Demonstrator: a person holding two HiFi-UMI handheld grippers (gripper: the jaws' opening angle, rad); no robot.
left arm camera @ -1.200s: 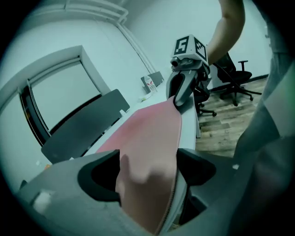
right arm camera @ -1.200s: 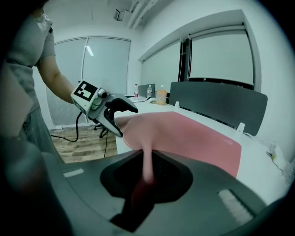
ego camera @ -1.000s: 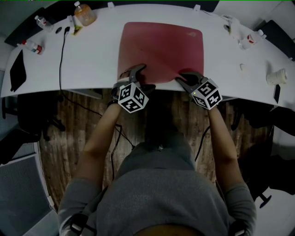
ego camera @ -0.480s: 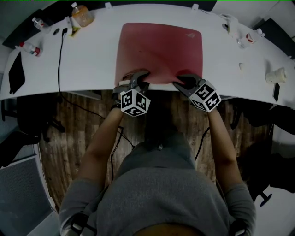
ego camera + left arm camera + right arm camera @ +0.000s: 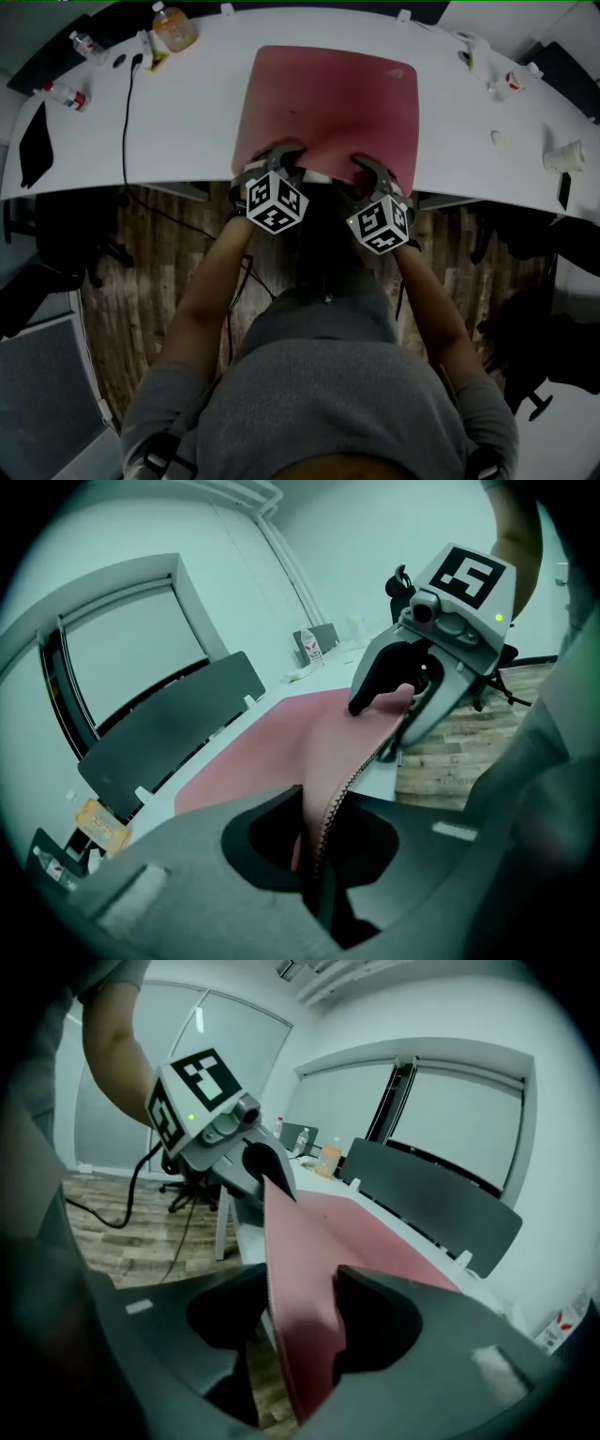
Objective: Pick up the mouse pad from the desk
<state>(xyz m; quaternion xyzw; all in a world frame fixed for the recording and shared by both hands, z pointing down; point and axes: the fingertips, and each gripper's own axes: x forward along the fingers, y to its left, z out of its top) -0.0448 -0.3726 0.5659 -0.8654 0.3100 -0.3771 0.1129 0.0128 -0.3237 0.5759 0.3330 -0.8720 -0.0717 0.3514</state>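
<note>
Two grippers meet at the near edge of the desk (image 5: 187,122). The left gripper (image 5: 284,157) has just been closing and is clenched on the raised, zigzag-trimmed edge of the mouse pad (image 5: 328,94). The right gripper (image 5: 375,173) has just been opening, and the same edge stands loose between its parted jaws. The thin, dark red pad has rounded corners, and its far part lies flat mid-desk. The white, curved desk stands over a wood-plank floor (image 5: 169,253).

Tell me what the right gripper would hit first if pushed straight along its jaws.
Probably the mouse pad: its lifted near edge sits between the jaws of the right gripper, which have just been opening.
</note>
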